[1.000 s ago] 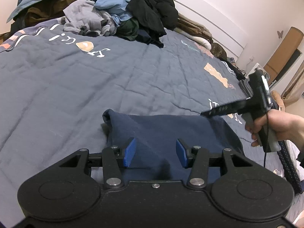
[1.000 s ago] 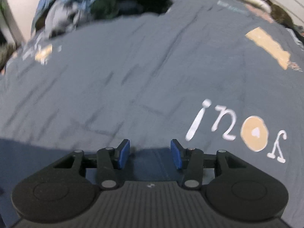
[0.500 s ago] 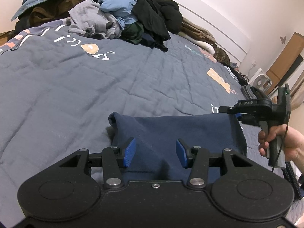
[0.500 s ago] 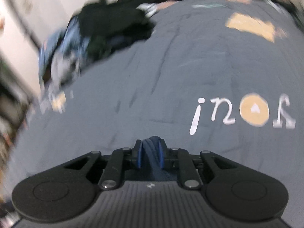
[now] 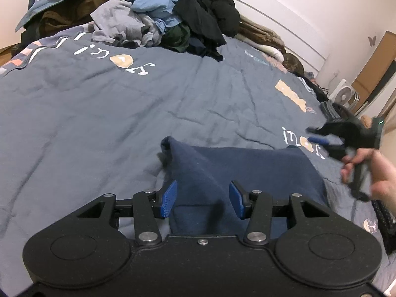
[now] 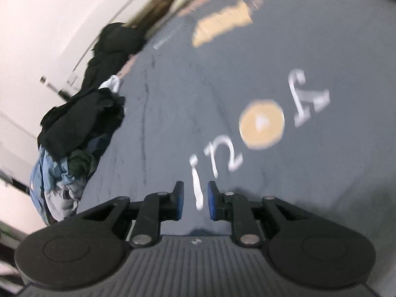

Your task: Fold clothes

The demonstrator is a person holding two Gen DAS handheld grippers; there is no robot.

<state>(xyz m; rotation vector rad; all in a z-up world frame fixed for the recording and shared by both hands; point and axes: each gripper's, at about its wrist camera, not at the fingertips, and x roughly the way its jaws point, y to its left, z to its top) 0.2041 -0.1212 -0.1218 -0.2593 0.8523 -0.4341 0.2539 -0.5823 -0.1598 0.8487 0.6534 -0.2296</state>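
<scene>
The navy garment (image 5: pixel 237 170) lies folded on the bed (image 5: pixel 123 104), nearer than the clothes pile (image 5: pixel 168 17). The right gripper (image 6: pixel 193 204), clamped on its edge half a second ago, has let go and lifted aside, jaws slightly apart. The left gripper (image 5: pixel 203 199) hovers above, jaws apart. That fold looks placed.

Setting: home bedroom. Evidence, left wrist view: bed covered by grey-blue quilt (image 5: pixel 123 104) printed with white letters and tan shapes fills the frame. Heap of unfolded clothes (image 5: pixel 168 22) at upper centre. White headboard (image 5: pixel 284 32) along upper right. Small white fan (image 5: pixel 345 96) and cardboard box (image 5: pixel 373 66) at right edge.
</scene>
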